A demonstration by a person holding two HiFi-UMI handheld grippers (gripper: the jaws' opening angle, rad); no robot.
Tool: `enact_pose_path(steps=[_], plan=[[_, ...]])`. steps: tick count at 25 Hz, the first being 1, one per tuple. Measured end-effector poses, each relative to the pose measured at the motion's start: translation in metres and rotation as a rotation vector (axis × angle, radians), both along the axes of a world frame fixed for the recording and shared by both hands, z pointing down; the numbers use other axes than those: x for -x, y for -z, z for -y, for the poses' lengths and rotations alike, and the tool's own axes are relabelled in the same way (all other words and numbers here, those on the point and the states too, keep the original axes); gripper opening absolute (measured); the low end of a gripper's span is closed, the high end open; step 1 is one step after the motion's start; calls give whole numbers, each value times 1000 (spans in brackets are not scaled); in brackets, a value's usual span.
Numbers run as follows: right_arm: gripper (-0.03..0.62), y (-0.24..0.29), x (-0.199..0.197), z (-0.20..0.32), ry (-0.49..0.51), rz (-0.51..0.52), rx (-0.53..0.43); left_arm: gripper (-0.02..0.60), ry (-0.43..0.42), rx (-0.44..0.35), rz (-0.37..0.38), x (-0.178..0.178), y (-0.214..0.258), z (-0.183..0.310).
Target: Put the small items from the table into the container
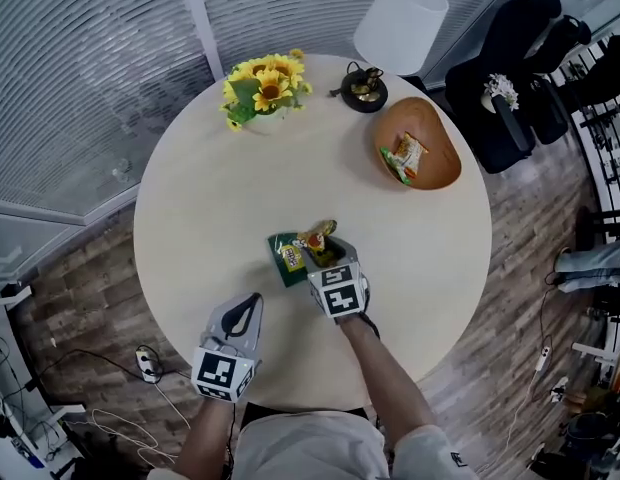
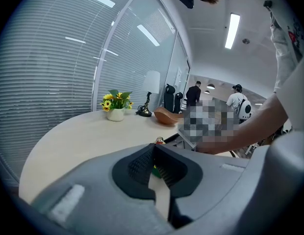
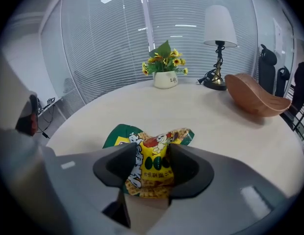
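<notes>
Head view, looking steeply down: a round pale table (image 1: 220,198) is shown, and the right gripper (image 1: 323,251) is tilted down onto a yellow snack packet (image 1: 318,235) near the table's middle, toward the person's side. In the right gripper view the jaws are seen closed partway onto this packet, both pads pressed against its sides, so that the foil is pinched and buckled between them. The grip is judged to be taken across the packet's middle so that it can be lifted and carried. A wooden bowl (image 1: 437,133) at the far right of the table, well apart from the gripper, is taken to be the container, since a few small packets (image 1: 405,158) are already lying in it. The left gripper (image 1: 251,306) is held near the table's front edge with its jaws brought together on nothing, probably kept out of the way. The yellow snack packet is glossy and crinkled, printed with a cartoon figure, dark green ovals and a lattice of snack pieces along its lower edge. A flat green packet (image 1: 286,260) is touched by it on the left and seems partly covered. A pot of sunflowers (image 1: 265,93) and a lamp (image 1: 400,23) are set at the table's far side.
</notes>
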State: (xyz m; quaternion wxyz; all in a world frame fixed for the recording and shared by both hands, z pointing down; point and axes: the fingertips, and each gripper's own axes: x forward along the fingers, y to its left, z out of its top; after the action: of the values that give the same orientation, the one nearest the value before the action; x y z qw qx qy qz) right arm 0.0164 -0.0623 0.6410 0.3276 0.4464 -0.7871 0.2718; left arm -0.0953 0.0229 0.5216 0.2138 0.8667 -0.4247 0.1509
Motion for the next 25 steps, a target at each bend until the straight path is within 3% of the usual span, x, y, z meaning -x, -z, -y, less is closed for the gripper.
enact_pose_path(steps=[6,12,21,25], plan=[[210,11,-21,-8,-21,27,-52,-6,-17,2,0,-15,-2,-3],[209,47,-66,20,-96,53,-134,-6,-46,-15,-4,-36,3,3],[207,117,-188,108,-294,59,-305,-6,-29,-12,13,-61,8,0],[209,116,-247,153,-428,49,-299,-6,3,1,23,-64,5,1]])
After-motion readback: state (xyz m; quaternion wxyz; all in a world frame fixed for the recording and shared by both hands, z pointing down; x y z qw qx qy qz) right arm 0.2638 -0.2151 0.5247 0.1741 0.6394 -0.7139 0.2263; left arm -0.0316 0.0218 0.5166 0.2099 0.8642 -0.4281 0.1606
